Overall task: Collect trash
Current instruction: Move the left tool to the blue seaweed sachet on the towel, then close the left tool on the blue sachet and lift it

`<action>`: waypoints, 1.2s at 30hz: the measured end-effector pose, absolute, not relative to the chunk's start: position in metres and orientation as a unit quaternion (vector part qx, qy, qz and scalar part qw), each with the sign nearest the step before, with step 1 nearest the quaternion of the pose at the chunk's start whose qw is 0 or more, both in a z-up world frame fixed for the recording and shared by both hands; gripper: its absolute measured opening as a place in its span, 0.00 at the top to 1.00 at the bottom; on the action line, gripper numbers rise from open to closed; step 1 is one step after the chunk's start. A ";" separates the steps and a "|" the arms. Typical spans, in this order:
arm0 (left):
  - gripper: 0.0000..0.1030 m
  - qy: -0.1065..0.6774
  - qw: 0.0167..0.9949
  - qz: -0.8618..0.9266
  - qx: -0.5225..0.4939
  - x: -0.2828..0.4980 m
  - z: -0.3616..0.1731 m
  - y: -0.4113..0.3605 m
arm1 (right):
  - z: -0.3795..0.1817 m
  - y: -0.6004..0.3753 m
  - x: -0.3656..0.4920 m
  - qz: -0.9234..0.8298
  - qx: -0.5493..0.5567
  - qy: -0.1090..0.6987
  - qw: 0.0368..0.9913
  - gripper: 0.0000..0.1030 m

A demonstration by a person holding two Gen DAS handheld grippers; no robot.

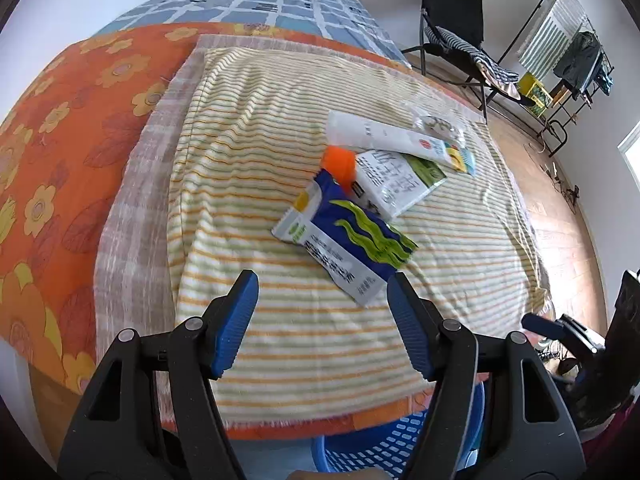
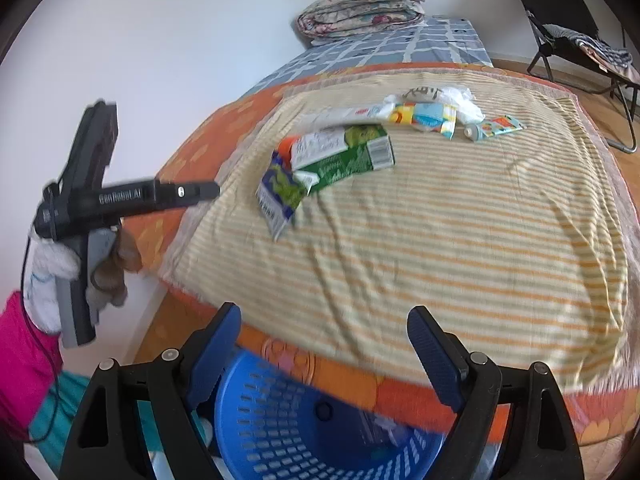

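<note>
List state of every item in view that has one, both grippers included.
Left gripper: open, empty.
Right gripper: open, empty.
Blue perforated plastic basket: upright on the floor at the bed's edge, contents unclear.
Blue-and-green snack wrapper: flat on the striped towel, uncollected.
Green-and-white carton: lying on its side, overlapping the wrapper.
White toothpaste box: lying flat.
Small tube: lying flat, apart.

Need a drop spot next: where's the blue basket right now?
The blue basket sits on the floor against the bed's near edge, low in the right wrist view between the open right gripper fingers.
</note>
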State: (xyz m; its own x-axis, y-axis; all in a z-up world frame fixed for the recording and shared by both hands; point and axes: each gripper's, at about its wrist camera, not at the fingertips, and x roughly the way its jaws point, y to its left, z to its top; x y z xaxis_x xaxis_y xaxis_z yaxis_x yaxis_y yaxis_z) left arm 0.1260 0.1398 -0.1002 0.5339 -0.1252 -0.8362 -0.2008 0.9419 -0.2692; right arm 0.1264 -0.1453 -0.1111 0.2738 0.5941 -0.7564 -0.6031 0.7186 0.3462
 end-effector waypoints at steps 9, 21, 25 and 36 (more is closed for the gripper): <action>0.27 0.492 0.843 0.013 -0.216 0.160 -0.120 0.161 | -0.100 -0.145 0.191 0.344 0.059 0.479 0.805 0.15; 0.27 0.510 0.818 0.012 -0.265 0.185 -0.144 0.174 | -0.120 -0.153 0.287 0.278 0.198 0.509 0.790 0.15; 0.27 0.508 0.811 0.010 -0.291 0.189 -0.147 0.175 | -0.134 -0.150 0.304 0.267 0.235 0.519 0.778 0.16; 0.25 0.519 0.787 0.004 -0.333 0.211 -0.155 0.152 | -0.146 -0.142 0.326 0.265 0.286 0.518 0.762 0.23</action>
State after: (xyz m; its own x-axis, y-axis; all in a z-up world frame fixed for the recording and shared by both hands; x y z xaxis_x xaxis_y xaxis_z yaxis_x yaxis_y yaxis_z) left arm 0.2108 0.1520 -0.1551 0.4620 -0.3389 -0.8196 -0.3528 0.7776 -0.5204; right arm 0.3260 -0.1417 -0.1456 0.3235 0.6997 -0.6370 -0.1077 0.6960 0.7099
